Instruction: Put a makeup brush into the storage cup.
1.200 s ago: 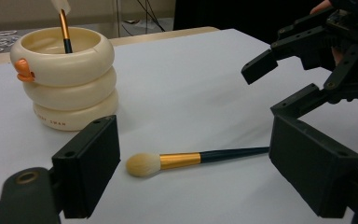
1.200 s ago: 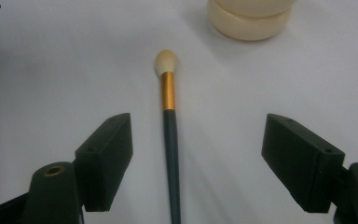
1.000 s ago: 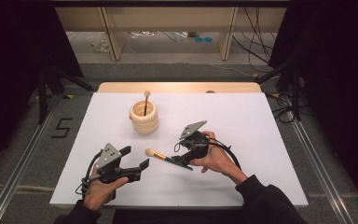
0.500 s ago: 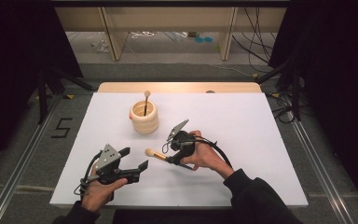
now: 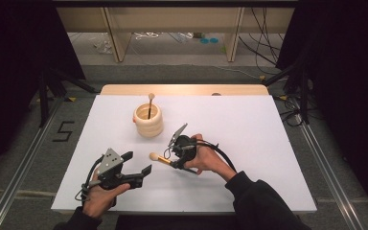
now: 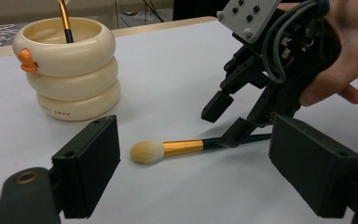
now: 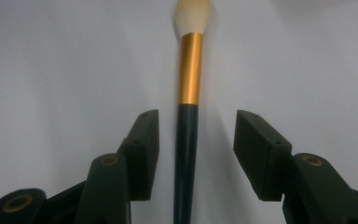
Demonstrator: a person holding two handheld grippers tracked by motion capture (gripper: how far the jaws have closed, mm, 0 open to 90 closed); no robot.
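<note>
My white table (image 5: 249, 143) carries a cream ringed pot (image 5: 148, 121) and, nearer me, a brush (image 5: 159, 158) lying flat.

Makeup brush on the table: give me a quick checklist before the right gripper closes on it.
1. Makeup brush lying flat on the table: ok.
2. Dark handle centred between the right gripper jaws: ok.
3. Jaws have just been closing; pads still clear of the handle, no grip yet: not ok.
4. Left gripper open and apart from the brush: ok.
5. Ringed brush holder upright, one brush already inside: ok.
6. Room in the holder for a second brush: cannot tell.
</note>
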